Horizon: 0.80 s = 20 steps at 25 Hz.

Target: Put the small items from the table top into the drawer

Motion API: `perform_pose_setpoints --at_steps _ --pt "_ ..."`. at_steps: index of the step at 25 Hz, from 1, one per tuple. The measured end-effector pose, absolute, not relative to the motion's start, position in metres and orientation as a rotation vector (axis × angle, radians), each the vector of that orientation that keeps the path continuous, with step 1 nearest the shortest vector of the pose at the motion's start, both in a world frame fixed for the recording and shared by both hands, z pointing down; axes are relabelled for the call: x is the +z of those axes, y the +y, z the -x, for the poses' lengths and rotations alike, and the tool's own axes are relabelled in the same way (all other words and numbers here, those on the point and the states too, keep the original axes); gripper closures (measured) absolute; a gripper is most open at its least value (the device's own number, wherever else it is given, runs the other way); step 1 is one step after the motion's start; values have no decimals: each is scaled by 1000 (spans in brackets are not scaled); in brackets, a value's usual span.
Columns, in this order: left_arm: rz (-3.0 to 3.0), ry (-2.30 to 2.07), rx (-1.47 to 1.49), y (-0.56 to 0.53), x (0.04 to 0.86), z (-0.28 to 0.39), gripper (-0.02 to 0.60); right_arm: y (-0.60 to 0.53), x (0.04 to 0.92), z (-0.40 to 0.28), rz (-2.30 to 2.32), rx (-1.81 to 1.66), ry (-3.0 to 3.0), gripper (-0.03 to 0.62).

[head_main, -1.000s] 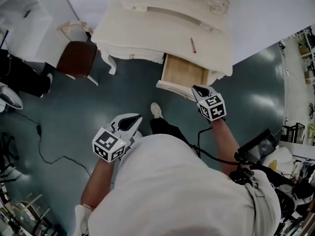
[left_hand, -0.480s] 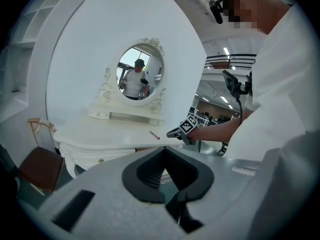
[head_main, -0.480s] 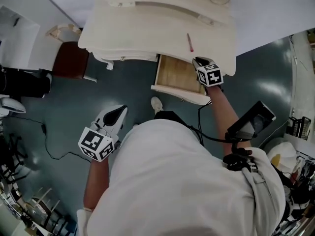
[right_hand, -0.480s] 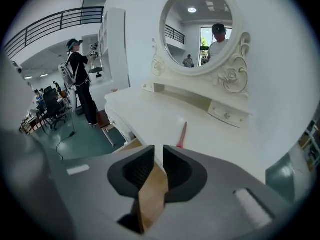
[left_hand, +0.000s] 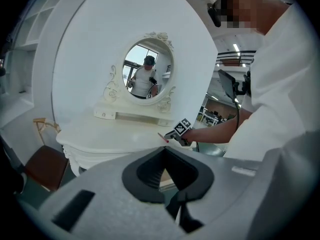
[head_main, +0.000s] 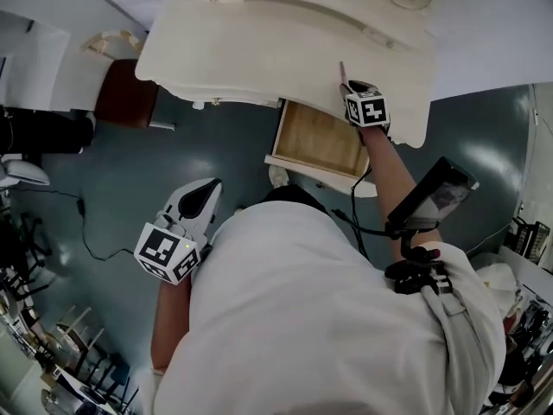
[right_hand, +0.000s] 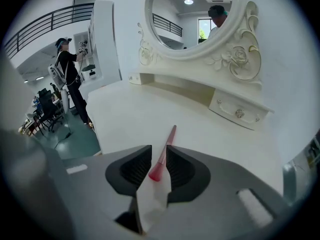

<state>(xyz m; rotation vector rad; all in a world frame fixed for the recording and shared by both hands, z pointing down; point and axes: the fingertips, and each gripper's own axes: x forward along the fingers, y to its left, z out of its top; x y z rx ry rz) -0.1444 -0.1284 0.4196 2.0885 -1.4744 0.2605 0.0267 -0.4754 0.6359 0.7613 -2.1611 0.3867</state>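
Observation:
A slim red stick [head_main: 341, 72] with a flared end lies on the white dressing table top [head_main: 259, 33]. My right gripper [head_main: 348, 86] is down on the table over it. In the right gripper view the jaws stand close on either side of the red stick [right_hand: 167, 141], and my right gripper [right_hand: 159, 166] is shut on its thick end. The stick still rests on the table. Below it the drawer [head_main: 315, 164] is pulled open, with a bare wooden inside. My left gripper [head_main: 207, 193] hangs shut and empty over the floor, far from the table; from the left gripper [left_hand: 165, 171] the red stick [left_hand: 163, 137] shows small.
A brown-seated chair [head_main: 121, 102] stands left of the table. A cable [head_main: 86, 232] trails over the grey floor. An oval mirror [right_hand: 190, 14] with a small knobbed drawer [right_hand: 240, 113] rises at the table's back. Another person [right_hand: 70, 69] stands far off.
My right gripper has moved from the open drawer's front up onto the table top and closed round the red stick's end. The left gripper has barely moved.

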Motion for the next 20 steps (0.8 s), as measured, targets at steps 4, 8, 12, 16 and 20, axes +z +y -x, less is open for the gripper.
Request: perform_pose_setpoints --at_steps 4,8,12,16,20 --pt "-2064 -1495 279 -141 419 151 580 -495 648 -24 -777 413 -2131 502" --pt "-2050 -1499 292 -143 420 153 580 -498 655 -25 -777 438 -2126 506" --pt "-2053 -1492 298 -146 420 155 580 -496 653 -21 -772 441 -2132 535" --pt "-2072 -1483 308 -145 421 151 580 -494 655 -23 -777 445 -2136 549" --pt "-2084 -1473 305 -142 422 149 580 -485 653 -28 -774 461 -2144 549"
